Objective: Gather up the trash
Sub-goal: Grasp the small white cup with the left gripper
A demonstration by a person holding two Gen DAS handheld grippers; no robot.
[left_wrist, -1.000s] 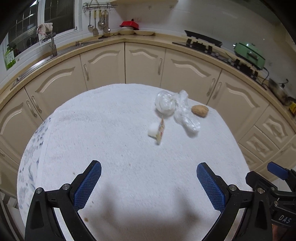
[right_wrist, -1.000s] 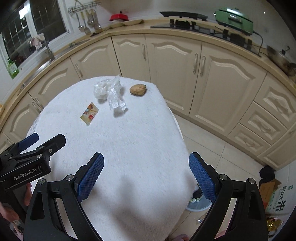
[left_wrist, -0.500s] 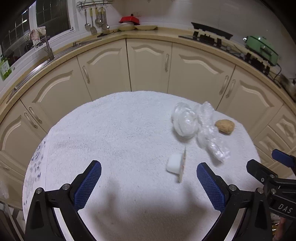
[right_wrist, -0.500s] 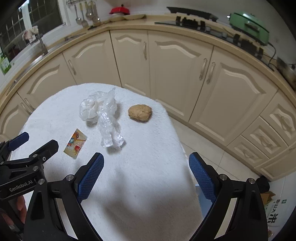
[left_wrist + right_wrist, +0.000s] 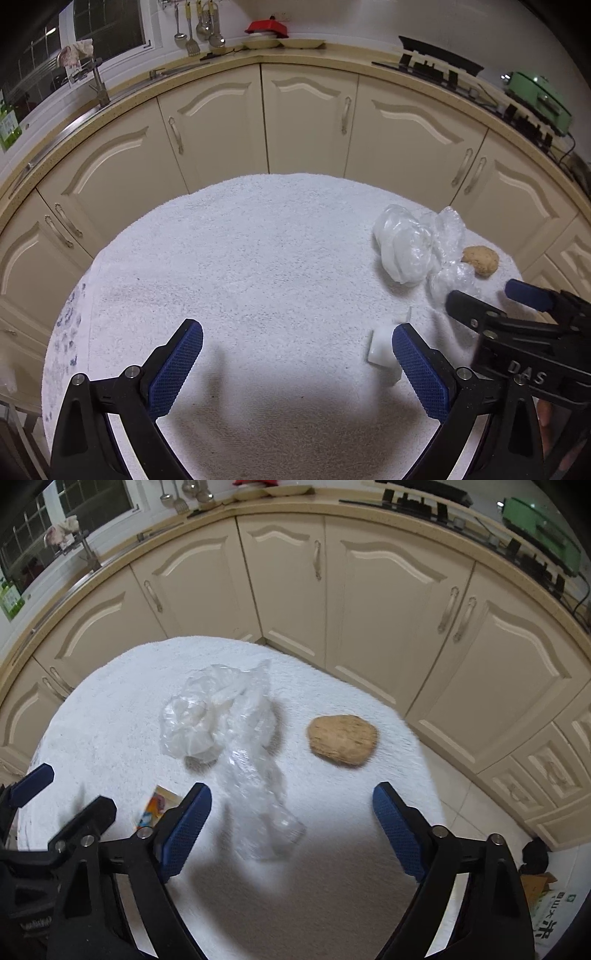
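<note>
- Cream kitchen cabinets curve behind a round table under a white terry cloth, where all the litter lies toward one side.
- Crumpled clear plastic wrap trails from a bunched clear bag; a brown lump, perhaps a potato or bread, sits well apart on the cloth near the table edge.
- A small white cup with a printed foil lid lies on its side just beside the left gripper's inner finger; in the right wrist view the lid shows as a colourful flap.
- Right gripper has its jaws wide, having just been closing a little, with the tail of the wrap between them and neither pad pressing on it.
- Left gripper's jaws stand wide and empty.
- Doing the step well likely means lowering the right pads to straddle the thick, bunched part of the wrap, closing fully since film compresses, and not pinching the cloth's pile.
- Left gripper should shift toward the cup so it sits between both pads, gripping the body rather than the thin lid.
</note>
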